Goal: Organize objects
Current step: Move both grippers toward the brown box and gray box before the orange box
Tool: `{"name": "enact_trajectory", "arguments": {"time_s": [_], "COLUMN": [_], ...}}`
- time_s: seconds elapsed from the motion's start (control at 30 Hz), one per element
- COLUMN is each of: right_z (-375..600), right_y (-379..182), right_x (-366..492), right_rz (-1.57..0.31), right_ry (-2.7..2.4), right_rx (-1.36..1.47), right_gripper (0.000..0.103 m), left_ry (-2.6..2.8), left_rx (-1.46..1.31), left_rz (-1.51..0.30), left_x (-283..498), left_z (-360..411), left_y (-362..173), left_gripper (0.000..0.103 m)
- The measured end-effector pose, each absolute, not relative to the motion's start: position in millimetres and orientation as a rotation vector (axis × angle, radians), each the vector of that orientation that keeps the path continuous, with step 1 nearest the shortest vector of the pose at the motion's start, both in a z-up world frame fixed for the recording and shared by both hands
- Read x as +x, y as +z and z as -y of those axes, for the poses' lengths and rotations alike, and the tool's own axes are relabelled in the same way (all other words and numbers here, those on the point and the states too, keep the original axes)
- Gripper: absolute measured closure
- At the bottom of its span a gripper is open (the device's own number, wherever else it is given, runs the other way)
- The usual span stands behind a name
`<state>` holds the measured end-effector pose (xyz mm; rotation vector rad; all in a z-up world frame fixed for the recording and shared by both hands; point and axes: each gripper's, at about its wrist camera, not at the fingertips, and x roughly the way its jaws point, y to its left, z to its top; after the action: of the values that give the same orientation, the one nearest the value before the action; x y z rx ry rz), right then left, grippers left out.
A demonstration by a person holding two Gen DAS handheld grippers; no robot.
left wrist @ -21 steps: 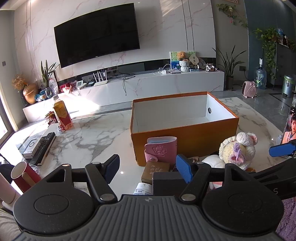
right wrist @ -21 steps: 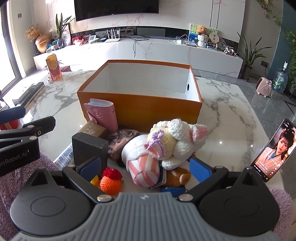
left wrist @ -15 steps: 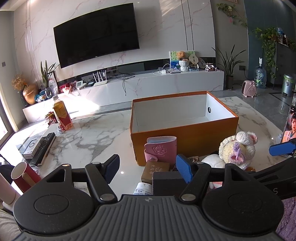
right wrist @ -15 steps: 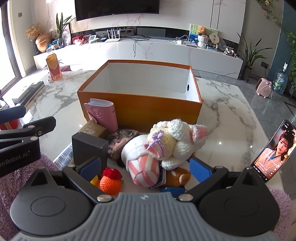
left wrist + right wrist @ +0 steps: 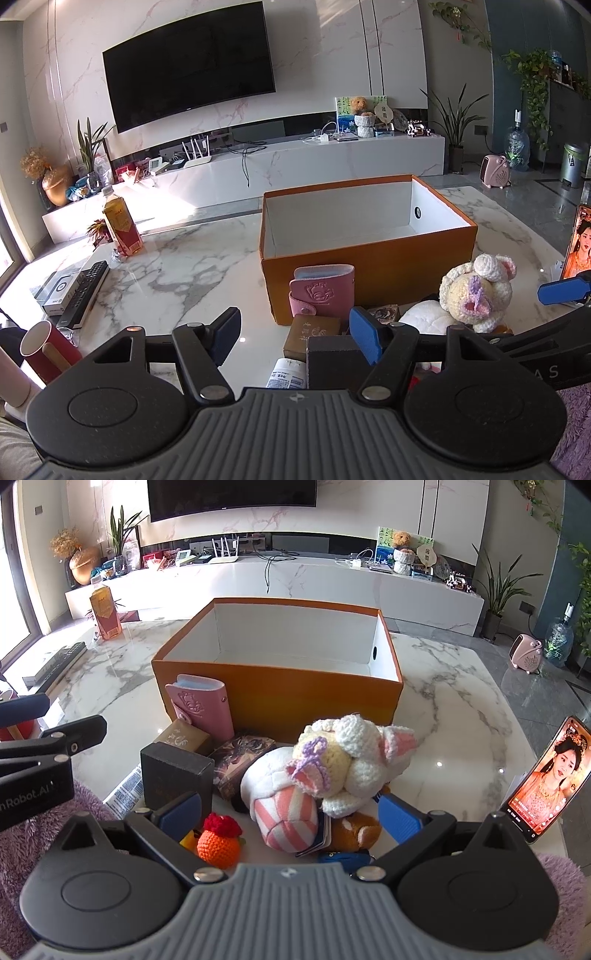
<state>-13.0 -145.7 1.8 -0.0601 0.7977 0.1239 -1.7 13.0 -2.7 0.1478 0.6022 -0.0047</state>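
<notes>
With the orange box [image 5: 280,705] empty, nothing is packed yet; both hand-held grippers, left [image 5: 295,334] and right [image 5: 290,814], gape apart, so next grasp the crochet toy [image 5: 343,760].

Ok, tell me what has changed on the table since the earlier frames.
Nothing has visibly changed. Both hand-held grippers, left and right, hang open over the pile, holding nothing. The orange box is empty, with the pink card holder, crochet sheep and black box in front of it as before.
</notes>
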Motion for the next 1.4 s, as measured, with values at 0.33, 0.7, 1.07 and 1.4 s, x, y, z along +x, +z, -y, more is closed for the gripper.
{"name": "enact_trajectory", "arguments": {"time_s": [0.33,0.7,1.07,1.4], "right_z": [141.8,114.8,96.0,91.1], "right_y": [-11.9,-35.6,-58.3,-80.9], "right_x": [-7.9,16.1,55.0,80.2], "right_rz": [-0.793,-0.886,-0.91,-0.934], "right_ry": [0.236,0.429,0.483,0.576], "right_rx": [-0.005,0.057,-0.021,0.019], "right_gripper": [0.028,0.059,0.042,0.042], "left_ry": [-0.068,-0.149,-0.22,-0.227], "left_rx": [0.146,0.129,0.075,0.024], "left_rz": [-0.698,-0.883,-0.936,-1.008], "left_x": [9.1,30.1,54.2,73.8], "left_z": [-31.2,-48.8,-63.0,-72.4], "left_y": [-16.5,-53.1,-67.5,-84.2], "left_gripper": [0.063,0.071,0.064,0.077]}}
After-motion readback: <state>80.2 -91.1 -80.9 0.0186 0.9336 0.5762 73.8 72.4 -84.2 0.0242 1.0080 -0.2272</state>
